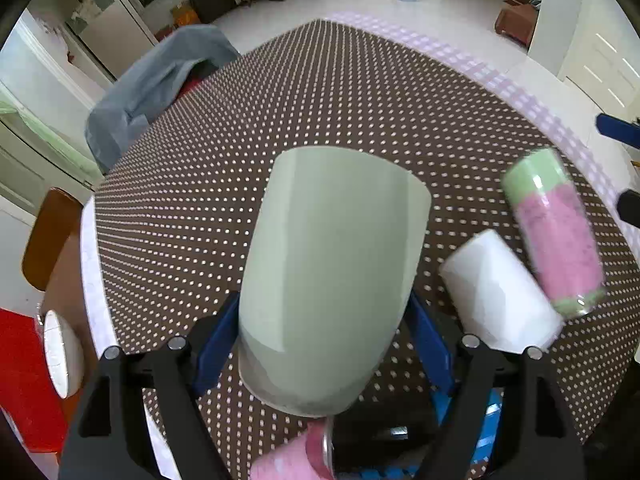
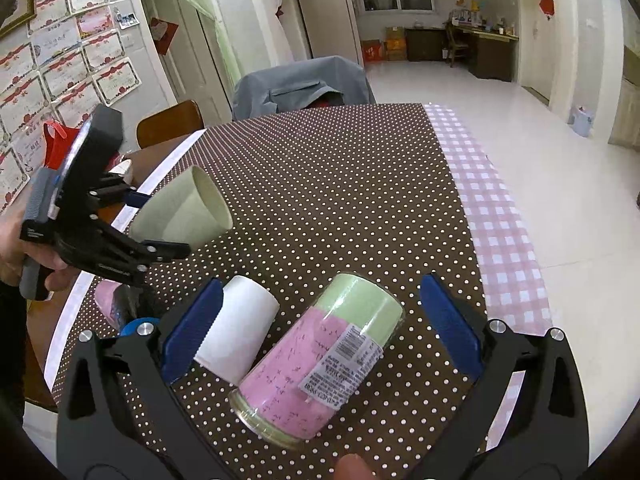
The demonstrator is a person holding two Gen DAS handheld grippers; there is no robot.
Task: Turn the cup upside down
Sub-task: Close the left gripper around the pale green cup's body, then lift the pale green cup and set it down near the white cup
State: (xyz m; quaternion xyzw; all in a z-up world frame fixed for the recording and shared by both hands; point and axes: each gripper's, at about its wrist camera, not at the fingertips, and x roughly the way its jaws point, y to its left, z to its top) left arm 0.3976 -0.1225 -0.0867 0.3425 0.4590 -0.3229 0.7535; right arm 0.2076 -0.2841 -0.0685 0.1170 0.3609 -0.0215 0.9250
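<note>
Table (image 2: 320, 184): covered by a brown cloth with white dots; a pink and white checked strip runs along its right edge in the right wrist view.
Chair (image 2: 300, 84): stands at the far end of the table with a grey jacket draped over its back.
Wooden chair (image 2: 170, 122): sits at the table's left side, only its rounded back showing.
Left tongs (image 1: 324, 354): held in a hand at the left of the right wrist view, lifted over the left part of the table; the blue pads (image 1: 214, 354) press on both sides of the cup near its base, so they are pinching it.
Right tongs (image 2: 322, 330): spread wide, low over the near end of the table, with the white roll and the jar lying between the pads; the left pad is just beside the roll, and I cannot tell if it touches.
Cup (image 2: 184, 210): pale green, clear of the cloth, tilted on its side with the open mouth pointing toward the middle of the table.
Jar (image 2: 320, 356): a clear cylinder filled pink with pale green at both ends, lying on its side on the cloth, with a barcode label facing up.
White roll (image 2: 236, 328): lies on its side just left of the jar.
</note>
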